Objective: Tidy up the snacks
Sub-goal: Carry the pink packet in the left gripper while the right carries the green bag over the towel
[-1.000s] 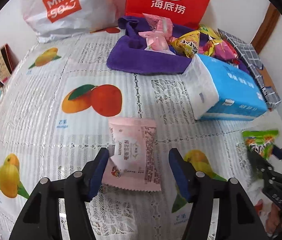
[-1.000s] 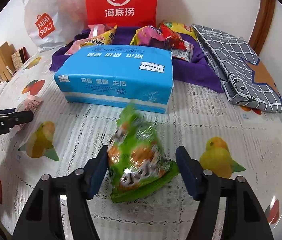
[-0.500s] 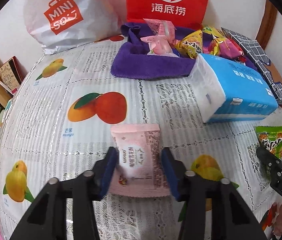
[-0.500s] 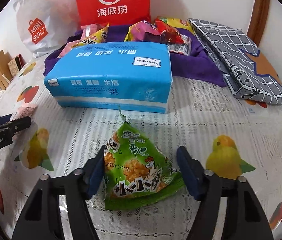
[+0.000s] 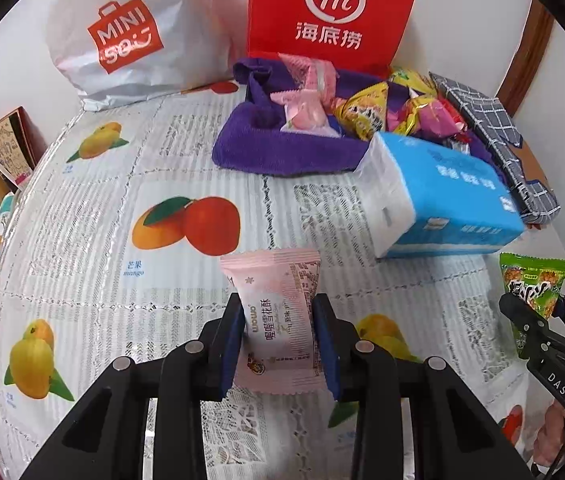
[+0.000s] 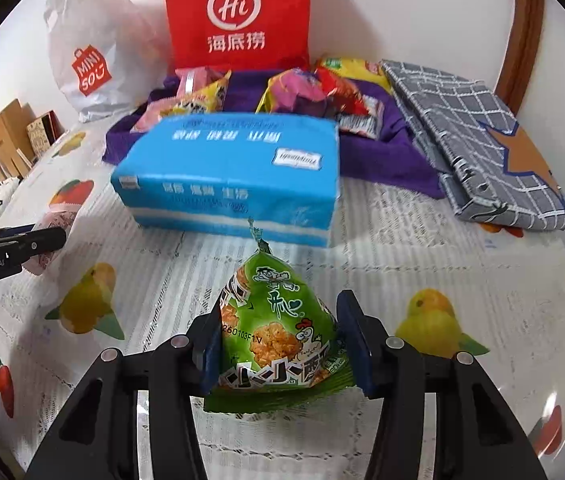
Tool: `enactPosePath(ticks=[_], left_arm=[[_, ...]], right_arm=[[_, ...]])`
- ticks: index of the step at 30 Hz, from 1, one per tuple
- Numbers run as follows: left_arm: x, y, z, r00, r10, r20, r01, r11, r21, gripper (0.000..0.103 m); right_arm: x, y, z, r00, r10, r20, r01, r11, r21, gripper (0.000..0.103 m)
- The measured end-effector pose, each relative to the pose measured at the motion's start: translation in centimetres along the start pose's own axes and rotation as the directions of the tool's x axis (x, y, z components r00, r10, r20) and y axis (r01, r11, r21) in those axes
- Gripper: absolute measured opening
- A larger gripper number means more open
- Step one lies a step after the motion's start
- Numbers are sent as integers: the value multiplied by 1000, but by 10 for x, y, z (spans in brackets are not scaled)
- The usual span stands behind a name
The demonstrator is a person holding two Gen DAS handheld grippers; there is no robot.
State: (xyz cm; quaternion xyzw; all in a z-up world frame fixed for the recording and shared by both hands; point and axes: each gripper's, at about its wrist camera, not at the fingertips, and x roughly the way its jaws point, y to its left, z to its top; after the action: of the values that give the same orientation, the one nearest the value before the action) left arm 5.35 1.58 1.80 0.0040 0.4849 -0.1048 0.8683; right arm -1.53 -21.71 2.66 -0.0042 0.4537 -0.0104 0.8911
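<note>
A: Left tool (image 5: 278,340) status?
B: Clamped on the pink snack packet (image 5: 278,312). Blue pads press both long sides; flat crinkly film pillow pack with crimped ends. It sits dead centre in the left view, low end at the table (image 5: 82,240).
A: Right tool (image 6: 282,344)?
B: Jaws have just been closing, and the blue pads now touch both flanks of the green snack bag (image 6: 278,328). Glossy puffy pyramid shape, twisted tip pointing to 12 o'clock, wide crimped base toward the camera.
A: Table surface?
B: White lace-pattern cover with printed fruit, looks like ribbed plastic.
A: What's behind the green bag?
B: At 12 o'clock, a blue tissue pack (image 6: 230,176), soft rectangular block in shiny film. Beyond it, a purple towel (image 6: 386,156), plush, with a pile of foil snack packs (image 6: 306,92) on top.
A: Further back?
B: Red paper bag (image 6: 238,12) upright against the wall at 12 o'clock, white plastic bag (image 6: 90,52) crumpled at 10 o'clock. Grey checked folded cloth (image 6: 474,140) at 2 o'clock, with an orange star patch.
</note>
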Motion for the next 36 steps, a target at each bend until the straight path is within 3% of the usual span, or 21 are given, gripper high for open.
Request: enactPosePath(ticks=[18,36], left_arm=[[-56,-32,33,995,-30,90,29,1000,11,33],[-81,-56,86,986,-40,160,34,999,41,33]], right_arm=[[-66,-32,38,990,-45,137,42,999,28,50],[-95,-47,96,971,-76,225,67,997,45,50]])
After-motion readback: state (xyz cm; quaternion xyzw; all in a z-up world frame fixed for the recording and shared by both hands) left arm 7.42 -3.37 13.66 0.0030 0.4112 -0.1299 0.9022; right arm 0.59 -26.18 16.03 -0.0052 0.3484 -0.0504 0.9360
